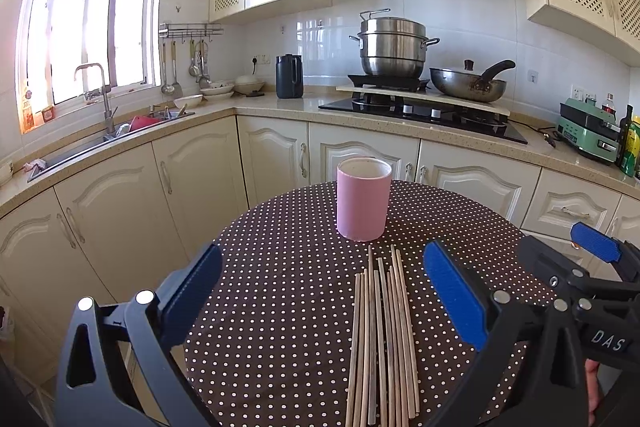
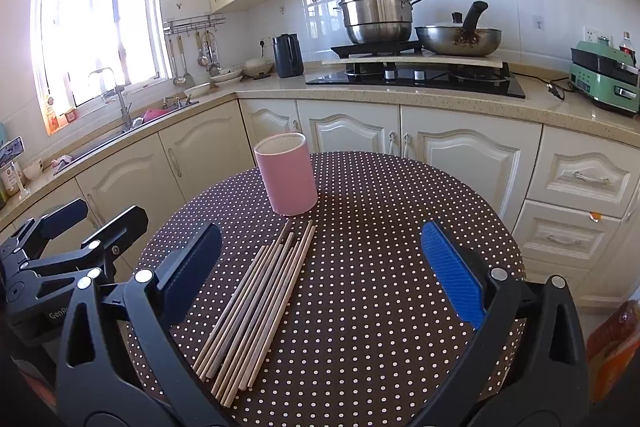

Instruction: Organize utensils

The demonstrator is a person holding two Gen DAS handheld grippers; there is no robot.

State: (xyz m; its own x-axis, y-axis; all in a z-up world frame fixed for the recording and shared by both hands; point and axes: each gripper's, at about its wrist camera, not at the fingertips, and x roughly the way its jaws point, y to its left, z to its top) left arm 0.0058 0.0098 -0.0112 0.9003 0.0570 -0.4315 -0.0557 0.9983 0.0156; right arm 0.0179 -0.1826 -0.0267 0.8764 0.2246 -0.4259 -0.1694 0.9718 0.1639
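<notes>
Round bench (image 1: pixel 280 287) covered by a dark brown cloth with white polka dots. Directly on it: a pink cylindrical cup (image 1: pixel 363 199), upright with its mouth open, standing ahead of the left hand-held gripper (image 1: pixel 324 291) toward the far edge; and a bundle of wooden chopsticks (image 1: pixel 380 339), lying flat side by side, between that gripper's fingers, their far tips just short of the cup's base. From the right hand-held gripper (image 2: pixel 322 281) the chopsticks lie ahead and to the left.
</notes>
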